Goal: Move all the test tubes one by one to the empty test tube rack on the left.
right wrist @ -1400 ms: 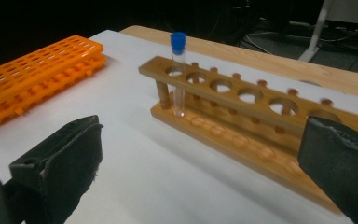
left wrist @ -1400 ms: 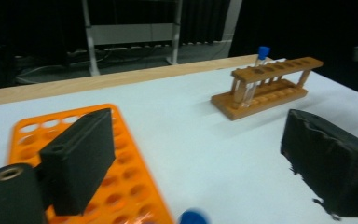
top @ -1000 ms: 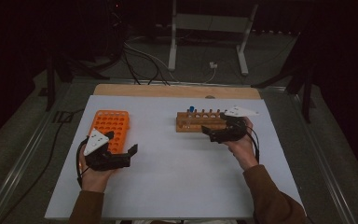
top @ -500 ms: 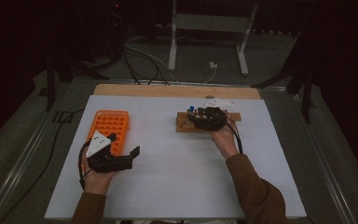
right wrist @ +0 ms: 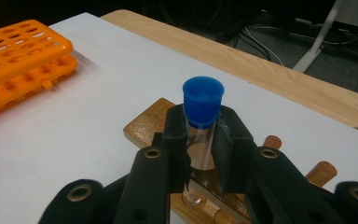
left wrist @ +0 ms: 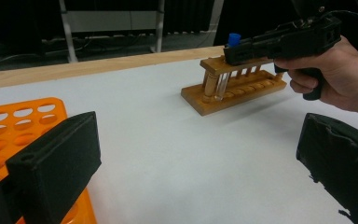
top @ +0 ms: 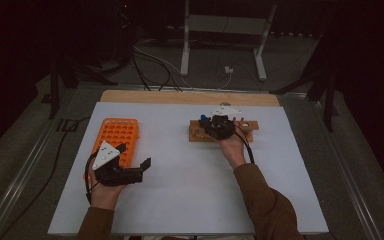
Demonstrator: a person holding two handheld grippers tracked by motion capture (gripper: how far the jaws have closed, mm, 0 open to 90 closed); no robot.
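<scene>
A clear test tube with a blue cap (right wrist: 203,102) stands upright in the left end of a wooden rack (right wrist: 142,126). My right gripper (right wrist: 201,140) has just closed its jaws, and its pads now press the tube just under the cap. The high view shows this gripper (top: 215,125) over the rack's (top: 197,132) left part. My left gripper (top: 135,154) rests open with nothing in it, by the near right corner of an orange tube rack (top: 115,135). In the left gripper view the wide-apart jaws of the left gripper (left wrist: 198,163) frame the blue-capped tube (left wrist: 233,39) in the wooden rack (left wrist: 233,91).
A white sheet (top: 180,190) covers the table, with a bare wooden strip (top: 180,97) along the far edge. Cables and a metal stand's legs (top: 220,55) lie on the floor beyond. The orange rack's holes (right wrist: 23,56) look empty.
My right gripper has moved left along the wooden rack to its left end and shut on the blue-capped tube. The left hand has stayed put.
</scene>
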